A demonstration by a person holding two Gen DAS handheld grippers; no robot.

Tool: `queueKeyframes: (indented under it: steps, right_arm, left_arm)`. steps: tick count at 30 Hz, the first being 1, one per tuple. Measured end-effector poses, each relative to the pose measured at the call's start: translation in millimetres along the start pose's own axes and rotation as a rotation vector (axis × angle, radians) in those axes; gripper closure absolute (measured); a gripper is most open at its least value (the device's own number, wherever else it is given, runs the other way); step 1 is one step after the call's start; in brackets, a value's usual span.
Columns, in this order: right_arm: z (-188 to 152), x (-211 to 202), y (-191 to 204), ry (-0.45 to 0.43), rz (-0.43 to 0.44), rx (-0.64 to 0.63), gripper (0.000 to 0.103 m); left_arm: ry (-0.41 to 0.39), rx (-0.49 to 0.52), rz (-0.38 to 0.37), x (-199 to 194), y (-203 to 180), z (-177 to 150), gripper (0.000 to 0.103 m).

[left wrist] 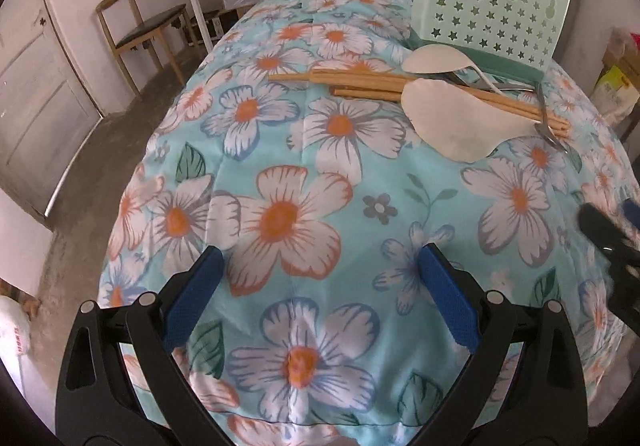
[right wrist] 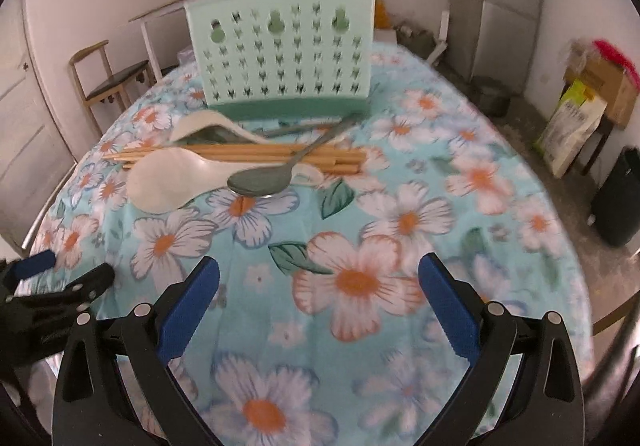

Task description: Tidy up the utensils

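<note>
Utensils lie in a small heap on the round table with the blue flowered cloth [left wrist: 280, 214], right in front of the pale green plastic holder with star holes [left wrist: 488, 14]. In the left wrist view, the left gripper [left wrist: 320, 298] hangs over bare cloth, near the table's front edge, with its blue pads [left wrist: 192, 298] spread wide and nothing between them. The heap is well ahead of it. I count two white plastic spoons: a big one [left wrist: 452, 122] lying on the bundle of light wooden chopsticks [left wrist: 360, 82], and a second one [left wrist: 436, 60] behind it. The thin grey metal spoon [left wrist: 550, 126] shows only in part at the right. I cannot count the chopsticks; they overlap. In the right wrist view, the right gripper [right wrist: 320, 302] is also wide open and holds nothing, and the heap is well ahead of it too. This view is a bit blurry. The metal spoon is on top, its bowl toward the camera and its handle crossing the chopsticks, so I think it is the best one to take first. To do it well, grab the handle where it is lifted off the sticks, pull up slowly, and drop it into the holder without bumping the rest.
</note>
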State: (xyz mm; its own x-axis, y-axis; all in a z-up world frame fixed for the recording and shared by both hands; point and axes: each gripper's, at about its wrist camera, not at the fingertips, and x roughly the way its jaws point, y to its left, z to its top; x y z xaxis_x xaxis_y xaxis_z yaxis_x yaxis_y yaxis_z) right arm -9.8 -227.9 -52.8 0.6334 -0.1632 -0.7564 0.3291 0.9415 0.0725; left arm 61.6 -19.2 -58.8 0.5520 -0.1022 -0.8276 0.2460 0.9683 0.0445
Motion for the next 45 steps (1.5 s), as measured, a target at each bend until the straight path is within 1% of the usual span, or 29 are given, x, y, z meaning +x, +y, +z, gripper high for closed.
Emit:
queueKeyframes:
  steps: [1, 2, 5, 10, 13, 18, 21, 24, 26, 27, 28, 30, 31, 33, 34, 35, 36, 37, 39, 41, 42, 43, 44, 45]
  right_arm:
    - [-1.9, 8.4, -0.8, 0.034, 0.011, 0.012, 0.006]
    - [-4.5, 10.5, -0.7, 0.036, 0.007, 0.01, 0.006]
    - [-10.0, 9.5, 4.0, 0.013, -0.014, -0.028, 0.006]
    - [-17.7, 4.8, -0.4, -0.007, -0.011, -0.038, 0.006]
    - [-24.4, 0.5, -2.4, -0.024, -0.011, -0.057, 0.006]
    - [-31.5, -2.7, -6.9, -0.049, 0.024, -0.079, 0.006]
    - [-33.8, -2.9, -8.7, -0.067, 0.042, -0.089, 0.006]
    - [-35.9, -4.1, -9.5, -0.082, 0.058, -0.096, 0.006]
    - [-37.0, -4.1, -10.2, -0.095, 0.065, -0.101, 0.006]
    - [-37.3, -4.0, -10.6, -0.1, 0.068, -0.103, 0.006]
    - [-38.0, -4.7, -10.8, -0.103, 0.07, -0.103, 0.006]
    - [-38.5, -4.7, -11.4, -0.108, 0.074, -0.105, 0.006]
    - [-38.5, -4.7, -12.1, -0.11, 0.079, -0.104, 0.006]
    - [-38.2, -4.7, -12.9, -0.111, 0.085, -0.102, 0.006]
    - [-38.3, -4.7, -13.2, -0.112, 0.087, -0.103, 0.006]
    - [-38.1, -4.6, -13.2, -0.112, 0.088, -0.104, 0.006]
    - [-38.4, -4.8, -13.1, -0.113, 0.089, -0.105, 0.006]
    - [-38.4, -4.8, -13.3, -0.114, 0.091, -0.106, 0.006]
    - [-38.3, -4.7, -13.5, -0.115, 0.093, -0.108, 0.006]
    - [-38.0, -4.4, -13.6, -0.116, 0.093, -0.109, 0.006]
    - [-38.0, -4.4, -13.5, -0.116, 0.092, -0.109, 0.006]
    - [-37.9, -4.2, -13.3, -0.116, 0.091, -0.109, 0.006]
    - [-37.8, -4.0, -12.9, -0.116, 0.089, -0.11, 0.006]
    - [-37.6, -3.8, -12.3, -0.115, 0.086, -0.11, 0.006]
  left_arm:
    - [0.004, -0.007, -0.007, 1.2, 1.2, -0.2, 0.008]
    - [0.008, -0.017, -0.018, 2.4, 2.6, -0.9, 0.008]
    - [0.004, -0.025, -0.034, 4.3, 6.4, -3.1, 0.008]
    - [-0.025, -0.015, 0.004, 2.1, 0.4, -7.1, 0.007]
    - [-0.035, -0.011, 0.012, 0.7, -1.5, -8.8, 0.007]
    - [-0.027, -0.012, -0.012, 0.4, 0.6, -7.1, 0.007]
    - [-0.033, 0.018, -0.028, -2.2, 1.1, -3.1, 0.007]
    - [-0.096, 0.021, -0.07, -12.3, 0.8, 2.6, 0.008]
    - [-0.158, 0.022, -0.108, -21.8, -3.0, 10.0, 0.009]
    - [-0.182, 0.021, -0.129, -25.0, -5.0, 13.8, 0.013]
    - [-0.203, 0.017, -0.16, -26.9, -7.1, 19.2, 0.022]
    - [-0.204, 0.003, -0.222, -23.5, -10.4, 29.1, 0.029]
    - [-0.185, -0.015, -0.277, -16.6, -11.4, 35.8, 0.037]
    - [-0.155, -0.058, -0.338, -2.8, -10.5, 45.7, 0.047]
    - [-0.143, -0.079, -0.354, 2.6, -10.0, 48.2, 0.054]
    - [-0.122, -0.11, -0.373, 10.5, -8.3, 51.1, 0.058]
    - [-0.106, -0.134, -0.388, 16.2, -7.1, 51.5, 0.064]
    - [-0.083, -0.171, -0.408, 25.7, -4.6, 55.5, 0.069]
    - [-0.061, -0.223, -0.44, 38.7, -0.4, 60.2, 0.073]
    - [-0.066, -0.246, -0.466, 42.5, 1.8, 60.0, 0.076]
    - [-0.065, -0.255, -0.486, 44.4, 2.1, 60.1, 0.08]
    - [-0.063, -0.262, -0.502, 44.8, 2.6, 59.9, 0.087]
    - [-0.059, -0.27, -0.521, 46.8, 2.8, 59.3, 0.091]
    - [-0.057, -0.275, -0.531, 47.0, 3.3, 58.1, 0.092]
